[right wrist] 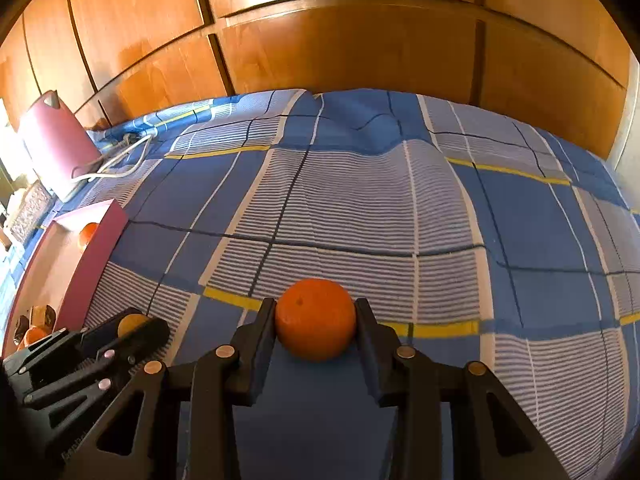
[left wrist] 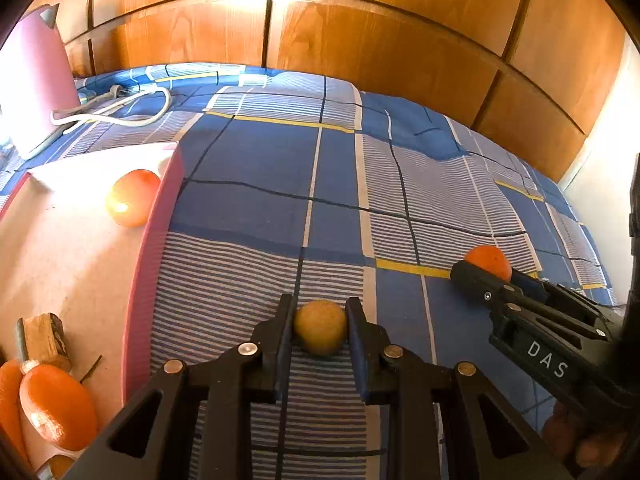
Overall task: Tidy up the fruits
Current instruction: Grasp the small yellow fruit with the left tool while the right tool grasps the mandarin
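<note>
Currently both my grippers are down on the blue plaid bedsheet [right wrist: 360, 208], each with a fruit.

Left gripper [left wrist: 320, 322]: jaws pinched on a small dull-yellow round fruit [left wrist: 320, 332], pads against both its sides, fruit sitting on the striped part of the sheet.

Right gripper [right wrist: 316, 320]: jaws closed in on an orange [right wrist: 316, 318], pads touching left and right of it, orange resting on the sheet just below a yellow stripe. In the left wrist view the same orange [left wrist: 488, 262] shows at the tip of my right gripper [left wrist: 486, 276], well to the right of the yellow fruit.

Pink tray [left wrist: 156, 240] lies left of my left gripper on the bed. Inside it:
- a red-orange round fruit [left wrist: 132, 198] against the far right wall
- an orange oval fruit [left wrist: 58, 412] at the near end
- a carrot [left wrist: 10, 396] just beside that, at the frame edge
- a brown wooden chunk [left wrist: 44, 340] behind them

Far left, at the head of the bed: pink kettle [right wrist: 56, 136] with its white cord [left wrist: 120, 112] looped on the sheet. Wooden wardrobe doors [right wrist: 340, 48] run behind the bed.
</note>
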`<act>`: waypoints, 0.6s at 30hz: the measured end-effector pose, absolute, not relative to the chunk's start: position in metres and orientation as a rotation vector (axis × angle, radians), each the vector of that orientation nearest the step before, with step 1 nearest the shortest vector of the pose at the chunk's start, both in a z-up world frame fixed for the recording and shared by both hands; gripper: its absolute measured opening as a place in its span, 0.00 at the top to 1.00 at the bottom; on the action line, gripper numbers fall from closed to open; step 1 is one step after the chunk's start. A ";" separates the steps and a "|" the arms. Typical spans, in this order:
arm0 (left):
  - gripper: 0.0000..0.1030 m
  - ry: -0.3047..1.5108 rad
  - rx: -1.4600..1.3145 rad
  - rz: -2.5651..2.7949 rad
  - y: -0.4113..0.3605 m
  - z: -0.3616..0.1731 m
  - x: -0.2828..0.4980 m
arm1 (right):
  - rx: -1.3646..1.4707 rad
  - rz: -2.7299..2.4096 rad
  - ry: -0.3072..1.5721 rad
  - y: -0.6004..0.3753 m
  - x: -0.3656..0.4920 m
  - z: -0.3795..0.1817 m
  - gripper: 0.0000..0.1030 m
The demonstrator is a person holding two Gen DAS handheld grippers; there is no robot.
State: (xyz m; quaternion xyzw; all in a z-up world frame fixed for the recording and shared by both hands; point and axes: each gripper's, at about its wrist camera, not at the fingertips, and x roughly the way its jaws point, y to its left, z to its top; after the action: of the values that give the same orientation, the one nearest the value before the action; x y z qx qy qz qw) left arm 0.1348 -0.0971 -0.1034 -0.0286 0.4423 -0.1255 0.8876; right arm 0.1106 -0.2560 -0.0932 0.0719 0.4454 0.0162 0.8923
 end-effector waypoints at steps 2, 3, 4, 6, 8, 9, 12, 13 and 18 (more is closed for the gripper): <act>0.75 0.916 -0.055 -0.259 -0.097 -0.103 0.134 | 0.159 0.034 0.924 -0.257 0.111 -0.094 0.62; 0.75 0.914 -0.051 -0.257 -0.098 -0.103 0.134 | 0.157 0.031 0.928 -0.256 0.112 -0.095 0.62; 0.75 0.912 -0.046 -0.256 -0.098 -0.103 0.133 | 0.153 0.029 0.928 -0.256 0.112 -0.095 0.62; 0.75 0.910 -0.045 -0.255 -0.098 -0.103 0.132 | 0.139 0.023 0.926 -0.253 0.112 -0.095 0.62; 0.75 0.911 -0.048 -0.257 -0.098 -0.103 0.132 | 0.125 0.016 0.920 -0.251 0.112 -0.095 0.63; 0.75 0.912 -0.050 -0.257 -0.097 -0.103 0.132 | 0.120 0.014 0.920 -0.250 0.111 -0.095 0.63; 0.75 0.913 -0.045 -0.257 -0.097 -0.103 0.133 | 0.107 0.006 0.923 -0.249 0.111 -0.096 0.63; 0.75 0.913 -0.037 -0.254 -0.099 -0.103 0.133 | 0.104 0.005 0.923 -0.248 0.111 -0.096 0.63; 0.76 0.924 -0.017 -0.242 -0.101 -0.100 0.133 | 0.119 0.012 0.928 -0.250 0.112 -0.097 0.62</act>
State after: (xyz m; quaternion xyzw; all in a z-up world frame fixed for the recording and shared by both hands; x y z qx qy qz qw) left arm 0.1329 -0.1013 -0.1003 -0.0083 0.4448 -0.1165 0.8880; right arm 0.1118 -0.2504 -0.0973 0.0572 0.4473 0.0060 0.8925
